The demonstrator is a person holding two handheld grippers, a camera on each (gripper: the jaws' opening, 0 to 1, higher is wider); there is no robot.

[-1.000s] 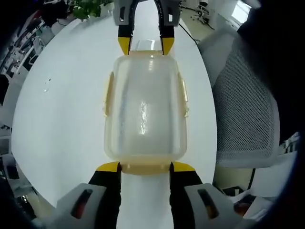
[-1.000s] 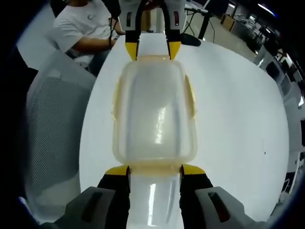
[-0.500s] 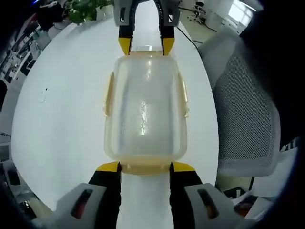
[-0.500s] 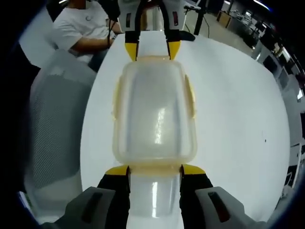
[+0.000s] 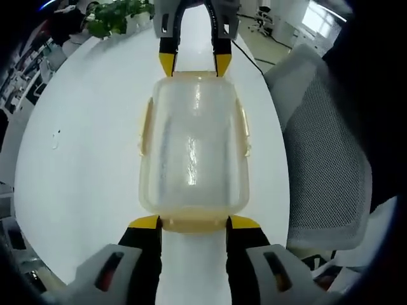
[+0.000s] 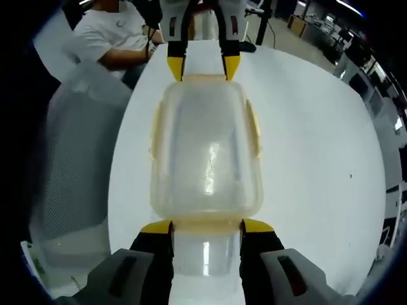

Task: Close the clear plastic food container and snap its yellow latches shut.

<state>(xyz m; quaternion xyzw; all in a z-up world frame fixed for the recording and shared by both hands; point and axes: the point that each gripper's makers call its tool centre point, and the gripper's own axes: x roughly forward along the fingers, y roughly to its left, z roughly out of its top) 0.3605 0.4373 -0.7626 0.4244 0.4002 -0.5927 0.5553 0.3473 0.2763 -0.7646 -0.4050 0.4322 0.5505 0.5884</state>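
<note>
Bright, even overhead light glares off the white table, with fisheye bending toward the edges.

The see-through plastic food box with pale yellow side latches sits on the round white table. The black gripper with yellow tips faces another black and yellow gripper. The mesh chair is grey. A person's shirt is white.
</note>
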